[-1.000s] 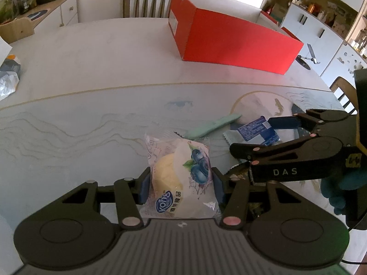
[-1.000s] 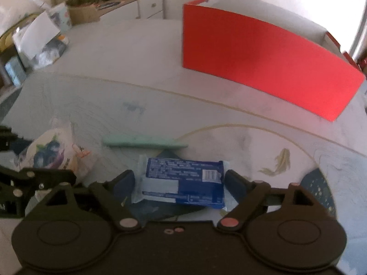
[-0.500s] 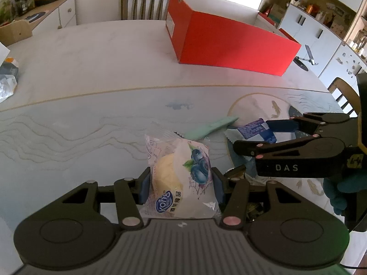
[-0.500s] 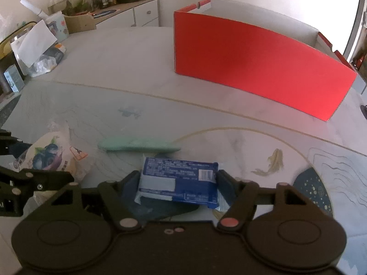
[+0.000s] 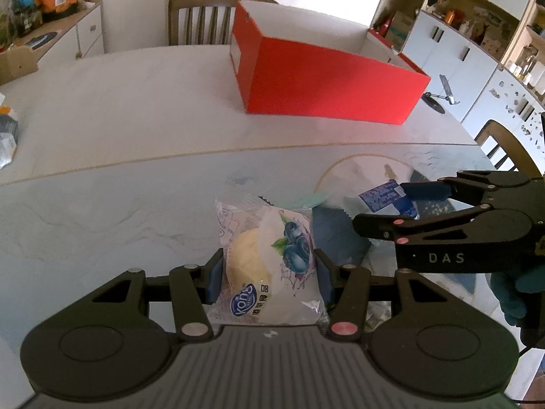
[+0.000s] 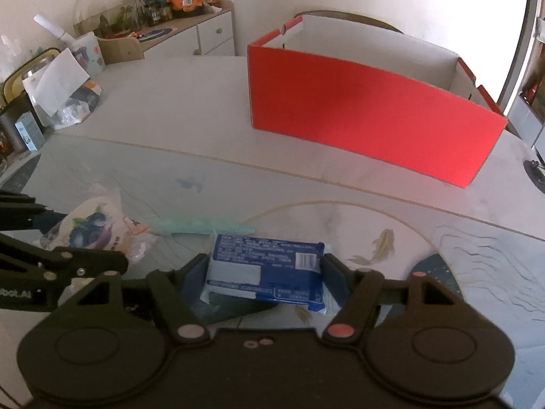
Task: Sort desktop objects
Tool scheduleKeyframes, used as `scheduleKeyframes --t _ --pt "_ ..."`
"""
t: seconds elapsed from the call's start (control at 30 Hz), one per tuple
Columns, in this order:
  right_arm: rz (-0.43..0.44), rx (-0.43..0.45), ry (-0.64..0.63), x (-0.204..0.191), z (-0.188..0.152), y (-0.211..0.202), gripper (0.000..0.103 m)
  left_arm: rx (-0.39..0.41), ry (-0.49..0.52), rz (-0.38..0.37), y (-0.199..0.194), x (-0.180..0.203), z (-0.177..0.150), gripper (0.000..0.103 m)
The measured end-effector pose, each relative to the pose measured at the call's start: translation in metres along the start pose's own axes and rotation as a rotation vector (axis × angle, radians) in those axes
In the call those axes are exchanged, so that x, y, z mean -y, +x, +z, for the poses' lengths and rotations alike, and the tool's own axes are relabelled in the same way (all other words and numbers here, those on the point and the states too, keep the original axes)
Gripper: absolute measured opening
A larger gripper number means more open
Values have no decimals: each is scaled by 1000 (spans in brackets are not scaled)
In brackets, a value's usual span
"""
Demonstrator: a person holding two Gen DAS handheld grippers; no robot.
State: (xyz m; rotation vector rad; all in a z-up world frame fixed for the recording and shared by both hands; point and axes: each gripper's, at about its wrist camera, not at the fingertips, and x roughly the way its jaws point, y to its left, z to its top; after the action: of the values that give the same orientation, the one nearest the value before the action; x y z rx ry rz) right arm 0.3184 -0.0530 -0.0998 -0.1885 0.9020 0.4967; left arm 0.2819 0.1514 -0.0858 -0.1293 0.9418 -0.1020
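From my left wrist camera, the bread packet (image 5: 269,269) hides most of the green strip (image 5: 311,200) behind it, and the right gripper (image 5: 391,204) covers all but one corner of the blue packet (image 5: 385,195), while a gloved hand (image 5: 514,293) runs off the right edge. On my right wrist camera the left gripper (image 6: 85,235) is cut by the left edge and screens part of the bread packet, the green strip is smeared by blur, and the blue packet's print is too small for me to read. I cannot see inside the red box (image 6: 371,116): its near wall blocks the floor.
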Motion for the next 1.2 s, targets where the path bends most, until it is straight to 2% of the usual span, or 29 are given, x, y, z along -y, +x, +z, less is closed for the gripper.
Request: scheduleKeyframes --t 0.7,1.2 --pt "13 72 41 31 23 -68 71 93 13 -42 -32 54 40 51" --pt "-4 137 34 72 49 -112 71 179 54 -51 -45 103 87 51"
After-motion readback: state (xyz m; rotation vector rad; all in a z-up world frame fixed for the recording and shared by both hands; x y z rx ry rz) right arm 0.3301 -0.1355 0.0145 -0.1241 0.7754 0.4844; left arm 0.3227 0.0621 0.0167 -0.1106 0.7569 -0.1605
